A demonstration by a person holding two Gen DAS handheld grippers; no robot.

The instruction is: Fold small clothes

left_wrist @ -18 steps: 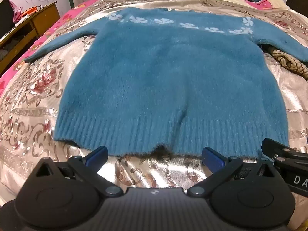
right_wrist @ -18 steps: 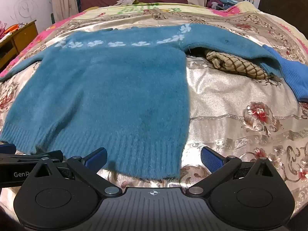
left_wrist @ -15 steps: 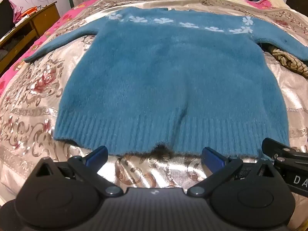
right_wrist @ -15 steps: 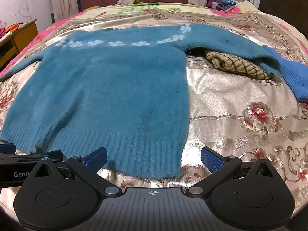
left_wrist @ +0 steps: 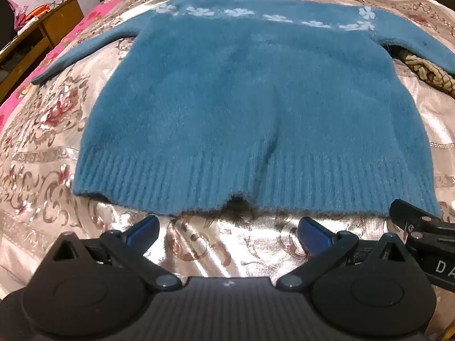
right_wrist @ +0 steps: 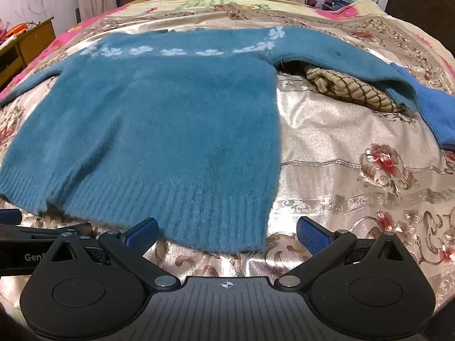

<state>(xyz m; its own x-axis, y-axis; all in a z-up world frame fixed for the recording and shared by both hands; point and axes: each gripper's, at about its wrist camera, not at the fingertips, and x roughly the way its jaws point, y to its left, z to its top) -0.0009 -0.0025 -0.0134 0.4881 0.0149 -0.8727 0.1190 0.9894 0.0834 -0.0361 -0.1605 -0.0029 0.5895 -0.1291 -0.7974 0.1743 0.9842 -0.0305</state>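
Note:
A fuzzy teal sweater [left_wrist: 256, 99] with a row of white flowers across the chest lies flat on the bed, sleeves spread, ribbed hem toward me. My left gripper [left_wrist: 229, 230] hovers open just short of the hem's middle, with nothing between its blue pads. In the right wrist view the sweater [right_wrist: 159, 119] fills the left half. My right gripper [right_wrist: 227, 230] stands open at the hem's right corner, its left pad over the ribbing without pressing it. Each gripper shows at the edge of the other's view.
A floral satin bedspread [right_wrist: 355, 147] covers the bed. A tan knitted garment [right_wrist: 349, 91] lies under the sweater's right sleeve, with a bright blue garment [right_wrist: 435, 113] beside it. A wooden desk [left_wrist: 42, 37] stands to the left of the bed.
The sweater sits slightly higher in both views, so both grippers have shifted a little. Both stay wide open and the sweater lies as before.

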